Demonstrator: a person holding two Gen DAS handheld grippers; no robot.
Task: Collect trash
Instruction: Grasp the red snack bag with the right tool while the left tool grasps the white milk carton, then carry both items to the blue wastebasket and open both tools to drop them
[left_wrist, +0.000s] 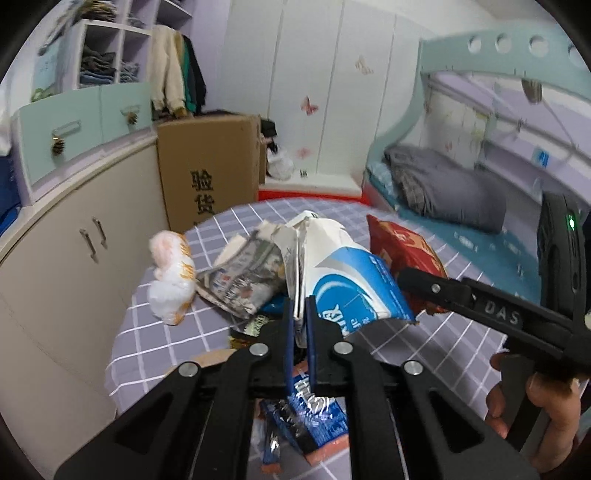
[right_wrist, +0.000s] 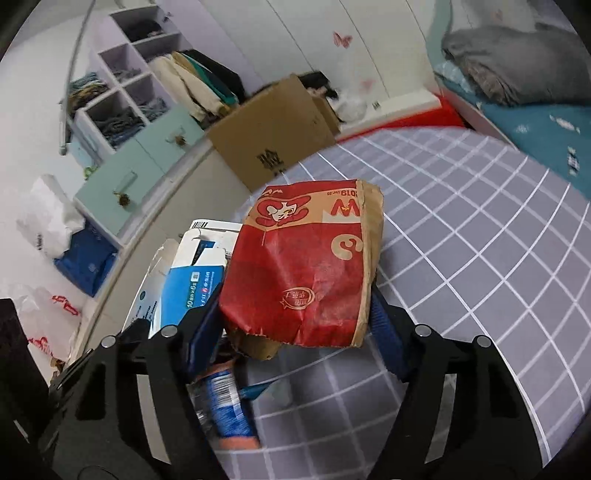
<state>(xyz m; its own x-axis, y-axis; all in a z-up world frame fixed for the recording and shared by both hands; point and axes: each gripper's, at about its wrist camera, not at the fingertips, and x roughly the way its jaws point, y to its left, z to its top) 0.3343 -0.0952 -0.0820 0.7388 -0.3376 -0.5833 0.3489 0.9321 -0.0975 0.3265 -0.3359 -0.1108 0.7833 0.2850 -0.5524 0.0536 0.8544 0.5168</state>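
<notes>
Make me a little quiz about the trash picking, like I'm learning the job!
1. True or false: the left tongs pinch the blue-and-white carton.
2. What sits between the right tongs? A) red paper bag B) banana peel C) glass bottle
3. Fill in: the tablecloth is grey with white ___.

Key: 1 true; 2 A; 3 lines (a grid).

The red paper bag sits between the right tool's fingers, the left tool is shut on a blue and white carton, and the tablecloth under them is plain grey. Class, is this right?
Not quite. The tablecloth is grey with a white grid, not plain, as the right wrist view shows. The red paper bag does sit between the right tool's fingers, and the left tool is shut on the blue and white carton.
</notes>
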